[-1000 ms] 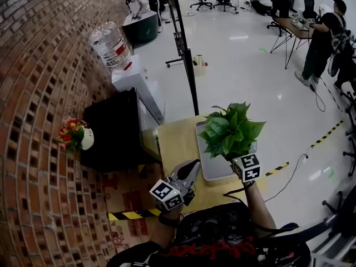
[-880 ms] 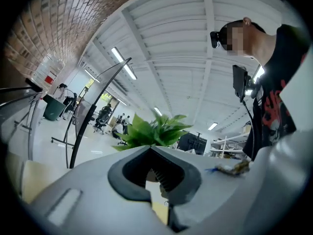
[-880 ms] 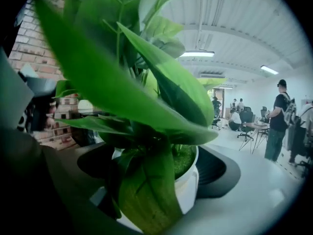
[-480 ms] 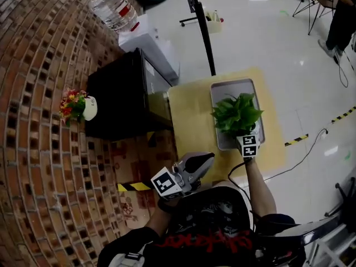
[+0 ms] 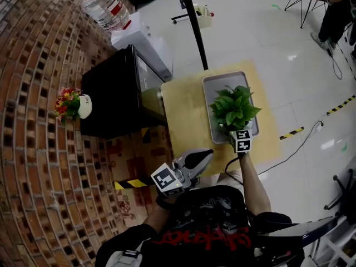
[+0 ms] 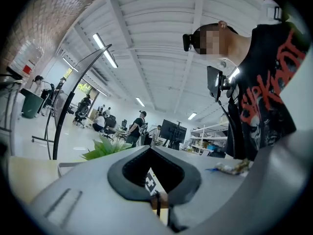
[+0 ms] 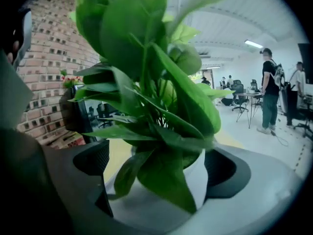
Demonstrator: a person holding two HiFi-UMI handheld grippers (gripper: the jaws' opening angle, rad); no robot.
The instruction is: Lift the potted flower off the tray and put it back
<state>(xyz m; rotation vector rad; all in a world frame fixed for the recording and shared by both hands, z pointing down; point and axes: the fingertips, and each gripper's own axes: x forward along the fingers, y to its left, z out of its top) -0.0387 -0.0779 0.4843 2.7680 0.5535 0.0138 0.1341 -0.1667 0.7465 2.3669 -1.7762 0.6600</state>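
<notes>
Pot (image 7: 209, 181) largely behind its own leaves (image 7: 161, 106)

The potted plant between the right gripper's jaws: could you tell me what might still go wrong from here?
The potted plant stands near the tray's near edge in the head view; if the pot rests on the rim, it may tip.
The right gripper's jaws are opening around the pot, and leaves hang over them; pulling back could snag a leaf and drag it over.
</notes>
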